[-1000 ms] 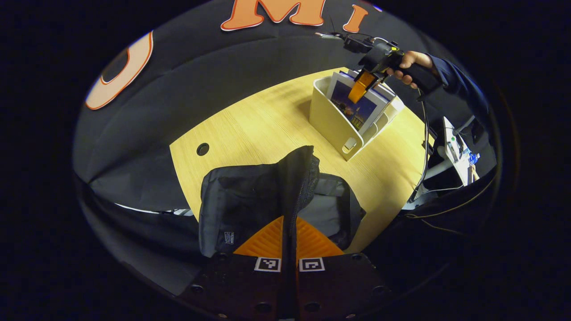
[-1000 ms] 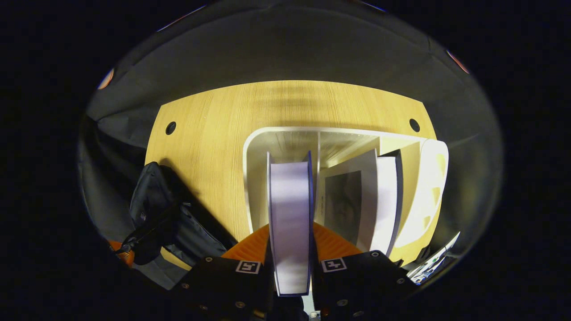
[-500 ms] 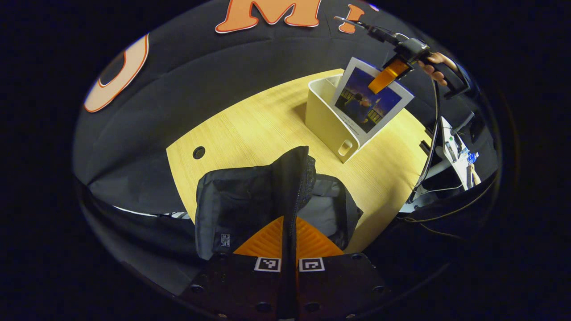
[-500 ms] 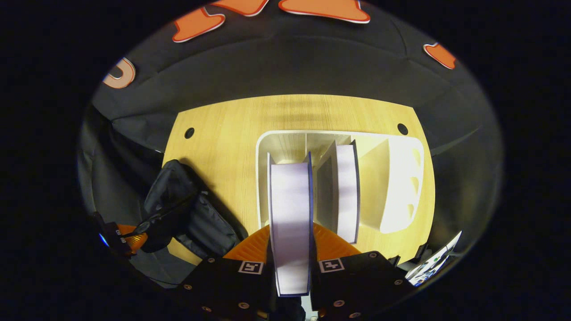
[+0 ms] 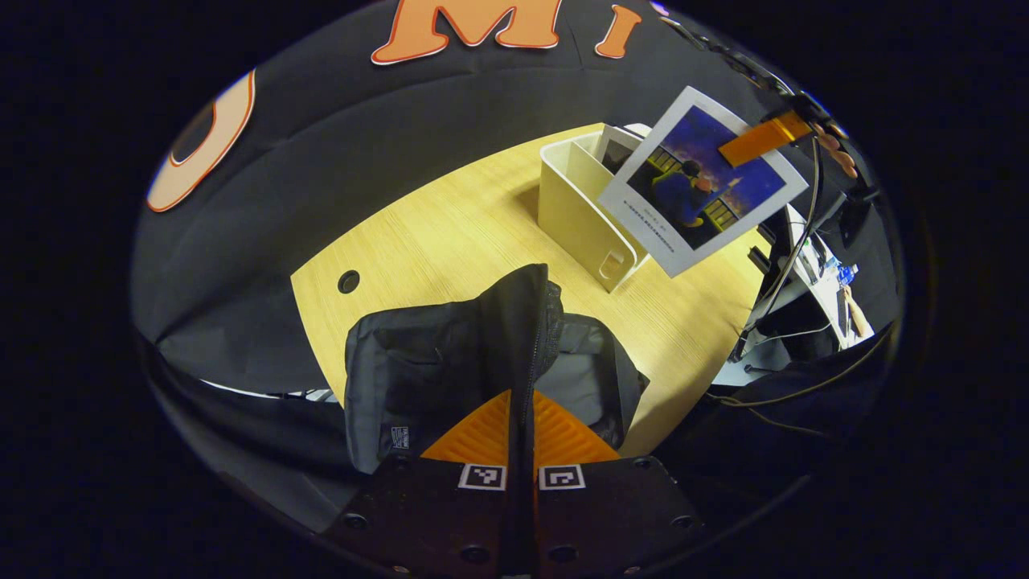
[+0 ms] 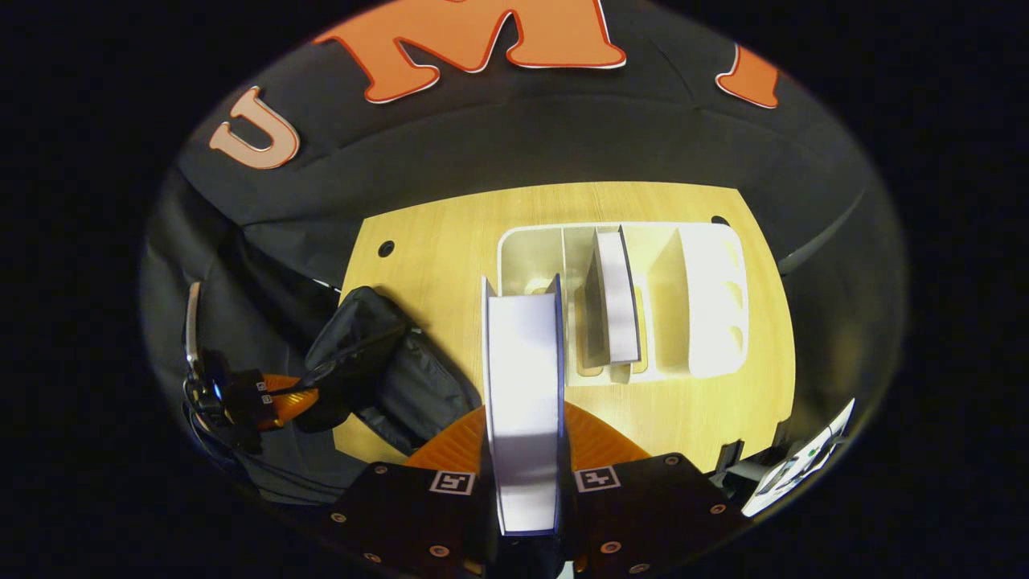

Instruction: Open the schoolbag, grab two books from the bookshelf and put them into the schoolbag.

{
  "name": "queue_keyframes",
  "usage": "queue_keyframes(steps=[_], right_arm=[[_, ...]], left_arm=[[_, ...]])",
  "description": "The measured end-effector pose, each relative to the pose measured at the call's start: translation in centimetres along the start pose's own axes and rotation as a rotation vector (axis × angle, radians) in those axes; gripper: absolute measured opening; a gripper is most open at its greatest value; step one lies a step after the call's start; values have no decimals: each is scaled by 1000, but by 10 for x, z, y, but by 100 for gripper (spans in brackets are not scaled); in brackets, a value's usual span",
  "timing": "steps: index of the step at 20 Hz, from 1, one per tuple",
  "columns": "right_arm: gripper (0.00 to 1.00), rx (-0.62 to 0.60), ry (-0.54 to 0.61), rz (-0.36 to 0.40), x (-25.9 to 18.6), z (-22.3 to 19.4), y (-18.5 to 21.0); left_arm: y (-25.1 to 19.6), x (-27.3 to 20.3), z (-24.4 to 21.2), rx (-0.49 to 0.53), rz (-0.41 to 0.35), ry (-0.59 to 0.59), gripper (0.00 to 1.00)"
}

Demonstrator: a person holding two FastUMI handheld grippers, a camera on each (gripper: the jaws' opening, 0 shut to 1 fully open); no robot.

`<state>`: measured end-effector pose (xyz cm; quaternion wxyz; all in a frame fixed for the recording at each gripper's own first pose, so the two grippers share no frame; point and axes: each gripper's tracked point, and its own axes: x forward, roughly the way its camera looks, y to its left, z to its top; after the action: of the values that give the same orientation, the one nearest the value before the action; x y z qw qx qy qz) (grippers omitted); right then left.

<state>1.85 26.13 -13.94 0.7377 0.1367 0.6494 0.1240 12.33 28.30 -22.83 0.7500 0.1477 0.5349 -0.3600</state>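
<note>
Schoolbag (image 5: 450,362) sits at the lower centre of the left gripper view, on the near edge of the wooden table (image 5: 450,233), and our left gripper (image 5: 521,426) has its jaws pressed together on the raised edge of the bag's opening, holding the black fabric up as a ridge. In the right gripper view the same bag (image 6: 378,370) lies at lower left, with the left gripper (image 6: 301,386) reaching in from the left edge.

Our right gripper (image 6: 524,450) is clamped on a book (image 6: 522,386), which we see edge-on, its pale pages running up the middle of the frame. In the left gripper view that book (image 5: 699,181) hangs tilted at upper right, lifted clear above the white bookshelf (image 5: 575,213), gripped near its top corner by the right gripper (image 5: 764,137). The hand (image 5: 836,153) holding it is cut off at the frame's rim.

A second book (image 6: 615,297) stands upright in a middle compartment of the bookshelf (image 6: 707,297). We cannot see inside the bag.
</note>
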Motion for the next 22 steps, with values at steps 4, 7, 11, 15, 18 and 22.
queue_keyframes(steps=[4,7,11,15,18,22], right_arm=[[30,13,-25,74,-12,-18,18],[30,15,-53,106,-16,-18,27],[30,8,-80,153,-21,-24,43],[30,22,-54,252,-1,-47,65],[30,54,-29,312,24,-64,79],[30,138,-21,412,55,-71,103]], left_arm=[[-3,1,4,-3,-5,-10,1],[-8,0,12,-6,2,-19,1],[-16,0,21,-1,-3,-31,1],[-15,-2,20,-10,2,-36,1],[-14,-4,23,-13,14,-43,1],[-14,-5,22,-46,23,-57,1]])
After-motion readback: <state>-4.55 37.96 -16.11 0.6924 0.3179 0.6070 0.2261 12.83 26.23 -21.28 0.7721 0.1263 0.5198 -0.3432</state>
